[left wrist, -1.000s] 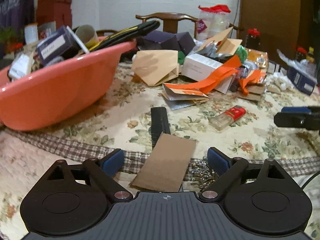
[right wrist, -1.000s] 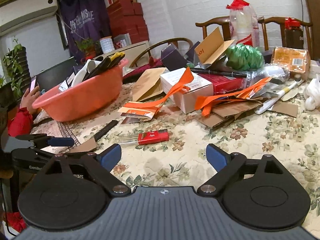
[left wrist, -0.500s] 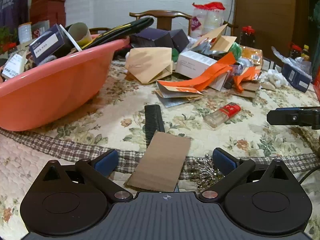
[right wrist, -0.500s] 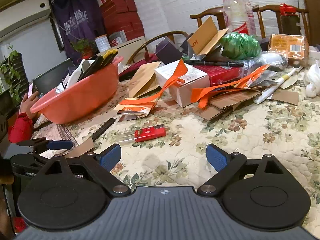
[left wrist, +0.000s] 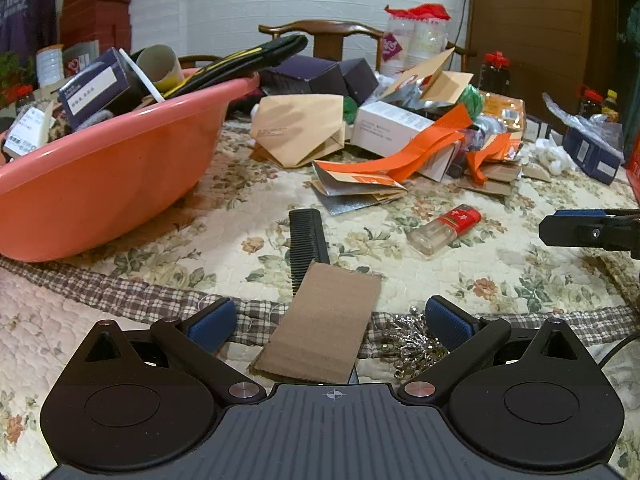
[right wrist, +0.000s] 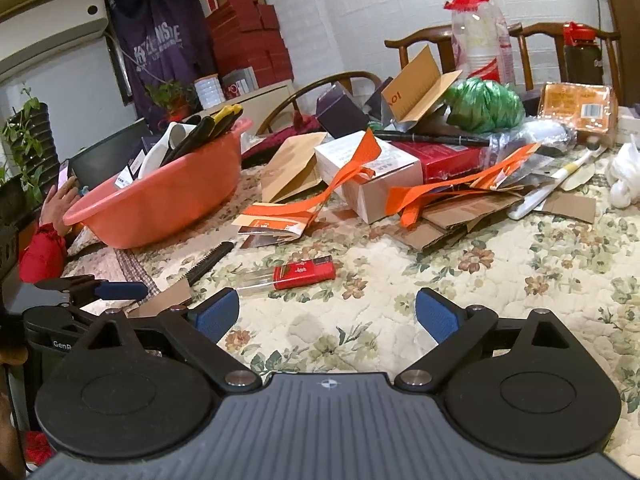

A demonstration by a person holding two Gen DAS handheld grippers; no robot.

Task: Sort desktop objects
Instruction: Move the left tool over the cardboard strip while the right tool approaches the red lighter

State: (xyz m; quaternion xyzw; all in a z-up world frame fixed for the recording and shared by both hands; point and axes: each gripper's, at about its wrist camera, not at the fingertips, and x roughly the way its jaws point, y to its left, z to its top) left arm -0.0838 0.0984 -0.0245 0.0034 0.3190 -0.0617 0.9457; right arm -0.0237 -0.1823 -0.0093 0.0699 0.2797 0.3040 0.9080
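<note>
My left gripper (left wrist: 327,320) is open low over the floral tablecloth, its fingers on either side of a brown cardboard strip (left wrist: 326,328). A black comb (left wrist: 306,240) lies just beyond the strip and a silvery trinket (left wrist: 408,344) beside it. A clear bottle with a red label (left wrist: 444,228) lies further right; it also shows in the right wrist view (right wrist: 296,274). My right gripper (right wrist: 327,314) is open and empty above the cloth, near that bottle. The orange basin (left wrist: 92,176) holds several boxes and tools at the left.
A pile of paper bags, boxes and orange ribbon (left wrist: 400,156) covers the middle and back of the table. A white box (right wrist: 372,176), green bundle (right wrist: 486,106) and flat cardboard (right wrist: 460,216) lie behind. Wooden chairs (right wrist: 532,40) stand at the far edge. A person in red (right wrist: 44,240) sits at left.
Both grippers have drifted slightly; the left view has shifted a little back and left. Both stay open. No object has moved.
</note>
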